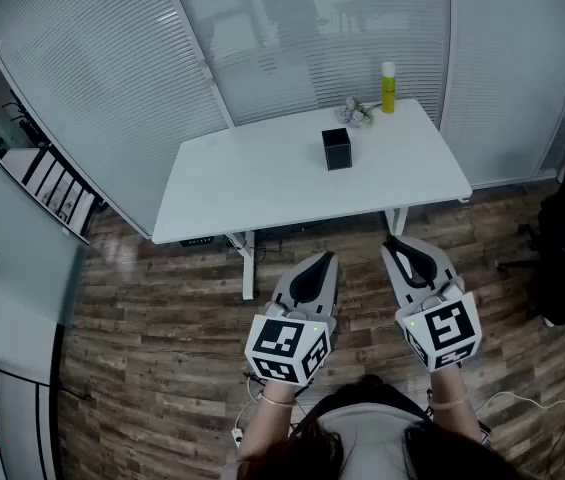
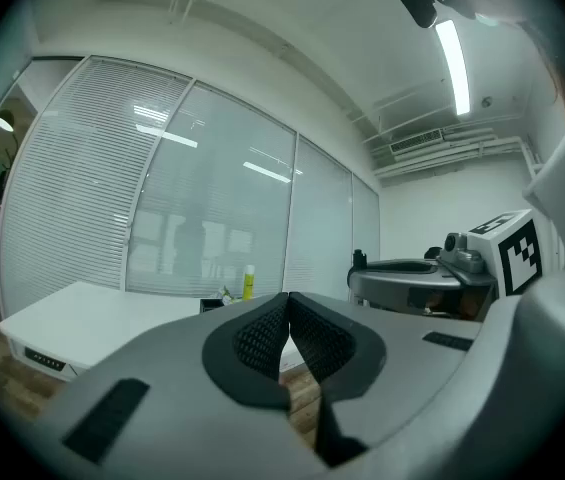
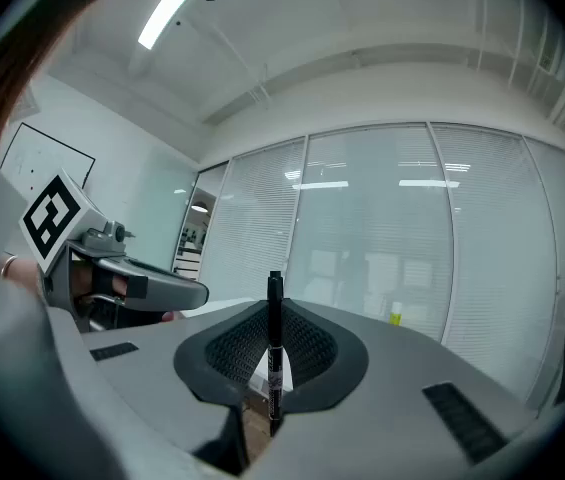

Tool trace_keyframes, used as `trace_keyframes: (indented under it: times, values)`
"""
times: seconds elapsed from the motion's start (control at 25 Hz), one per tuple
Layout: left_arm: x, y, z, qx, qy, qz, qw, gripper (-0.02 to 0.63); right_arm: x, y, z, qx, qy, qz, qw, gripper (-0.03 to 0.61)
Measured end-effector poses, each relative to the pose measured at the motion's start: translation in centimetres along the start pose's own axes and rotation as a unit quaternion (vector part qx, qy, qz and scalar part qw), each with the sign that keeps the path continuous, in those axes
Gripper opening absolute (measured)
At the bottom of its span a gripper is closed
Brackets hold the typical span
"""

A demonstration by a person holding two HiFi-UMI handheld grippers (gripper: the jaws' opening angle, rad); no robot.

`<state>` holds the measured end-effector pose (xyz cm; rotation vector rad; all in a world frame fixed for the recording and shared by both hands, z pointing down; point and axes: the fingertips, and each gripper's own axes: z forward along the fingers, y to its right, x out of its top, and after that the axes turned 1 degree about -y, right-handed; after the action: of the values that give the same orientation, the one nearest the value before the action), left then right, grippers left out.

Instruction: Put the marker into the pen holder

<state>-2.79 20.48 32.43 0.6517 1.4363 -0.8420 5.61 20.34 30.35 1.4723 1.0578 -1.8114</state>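
Two grippers hang side by side above the wooden floor (image 1: 162, 298), on the person's side of the near edge of the white bench (image 1: 252, 183) and well apart from it. The right gripper (image 3: 274, 368) pinches a black marker (image 3: 275, 343) between its jaws. The marker stands upright, its capped end poking above the pads (image 3: 307, 353) and its lower end reaching below them. The left gripper (image 2: 287, 318) has its jaws pressed together with nothing between them.

On the bench, the black square pen holder (image 1: 337, 149) stands upright near the middle, toward the right end. A yellow tube (image 1: 388, 87) with a white cap stands at the far right corner. Just beside it lies a small pale cluster (image 1: 358, 113) too small to identify.
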Motion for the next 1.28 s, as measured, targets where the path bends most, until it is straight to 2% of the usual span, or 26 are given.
trace_keyframes:
  times: [0.48,0.96,1.28]
  values:
    - [-0.7,0.9,3.5,0.009,-0.01,-0.011,0.9998,0.02,-1.1,2.8,0.7,0.011,0.003,-0.003,1.0,0.061]
    - [-1.3,1.9,7.6,0.031,-0.015,-0.017,0.9993,0.02,-2.6,7.5,1.7,0.017,0.011,0.003,1.0,0.061]
    - [-1.8,1.7,9.1,0.034,-0.019,-0.021,0.999,0.02,-3.4,8.6,3.1,0.026,0.015,0.014,0.999,0.061]
